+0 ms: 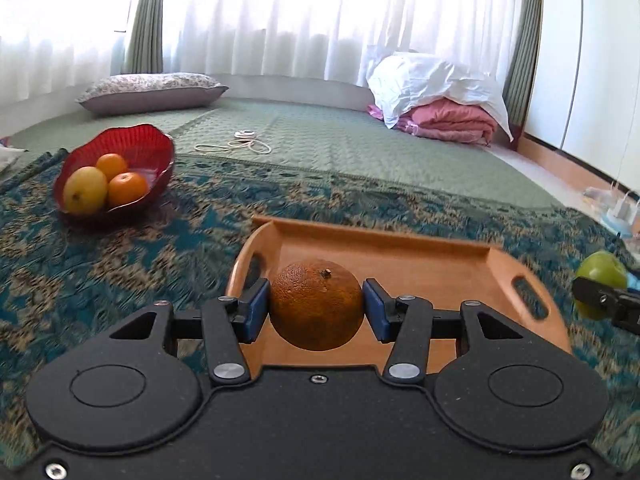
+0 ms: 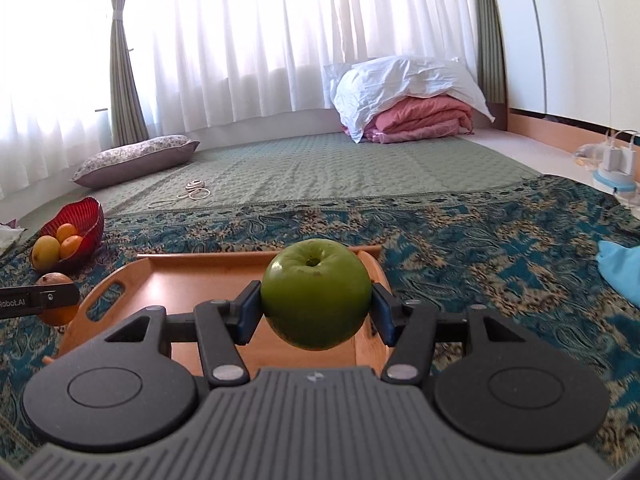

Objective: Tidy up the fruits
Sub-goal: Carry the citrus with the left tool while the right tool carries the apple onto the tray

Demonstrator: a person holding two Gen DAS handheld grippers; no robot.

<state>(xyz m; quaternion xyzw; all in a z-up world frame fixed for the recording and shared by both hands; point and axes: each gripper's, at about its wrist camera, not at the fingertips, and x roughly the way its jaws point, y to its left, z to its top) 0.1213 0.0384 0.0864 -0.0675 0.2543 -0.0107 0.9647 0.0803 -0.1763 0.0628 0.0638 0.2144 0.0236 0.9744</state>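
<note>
My left gripper (image 1: 316, 308) is shut on a dark orange (image 1: 317, 305), held above the wooden tray (image 1: 400, 256). In the right wrist view my right gripper (image 2: 316, 312) is shut on a green apple (image 2: 316, 294) over the same wooden tray (image 2: 180, 280). A red bowl (image 1: 132, 144) at the far left on the patterned rug holds two small oranges (image 1: 127, 188) and a yellow fruit (image 1: 85, 195). The apple (image 1: 602, 276) shows at the right edge of the left wrist view. The dark orange (image 2: 54, 280) shows at the left edge of the right wrist view.
A green quilted mat (image 1: 320, 136) lies beyond the rug, with a coiled white cord (image 1: 240, 144) on it. A floral pillow (image 1: 152, 90) lies at the back left, folded pink bedding under a white sheet (image 1: 436, 92) at the back right. Chargers (image 2: 616, 160) and a blue cloth (image 2: 620, 268) sit right.
</note>
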